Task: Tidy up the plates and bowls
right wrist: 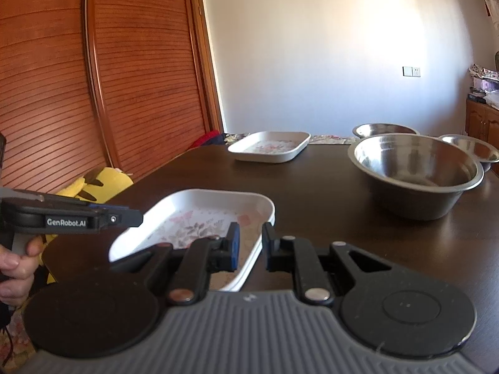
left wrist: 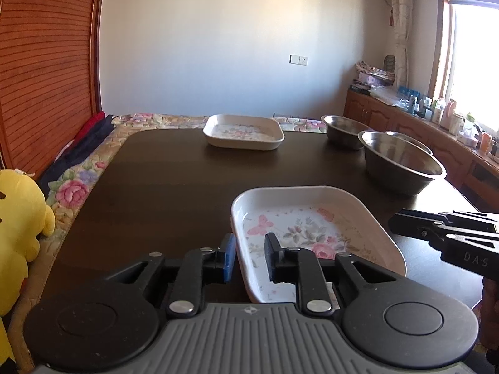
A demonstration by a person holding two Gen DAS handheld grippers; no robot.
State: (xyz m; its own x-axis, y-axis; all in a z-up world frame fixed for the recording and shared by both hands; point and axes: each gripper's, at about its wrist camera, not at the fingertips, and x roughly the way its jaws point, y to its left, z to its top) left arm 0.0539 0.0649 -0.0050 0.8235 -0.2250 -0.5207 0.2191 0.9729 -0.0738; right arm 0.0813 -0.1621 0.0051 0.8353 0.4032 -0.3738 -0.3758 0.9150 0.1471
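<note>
Two white rectangular plates with floral-printed insides, upright on the dark tabletop: near plate (left wrist: 315,233) at the front edge, far plate (left wrist: 243,131) at the back edge, well apart. Three empty stainless steel bowls, upright at the right: large bowl (left wrist: 400,162) foremost, rear bowl (left wrist: 343,131) behind it, third bowl (right wrist: 474,149) partly hidden beside the large one.

White floral plate (left wrist: 312,227), dark table (left wrist: 162,187)

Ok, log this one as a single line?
phase: grasping near floral plate | left tongs: open, astride left rim | right tongs: open, astride right rim | far floral plate, three steel bowls: untouched
</note>
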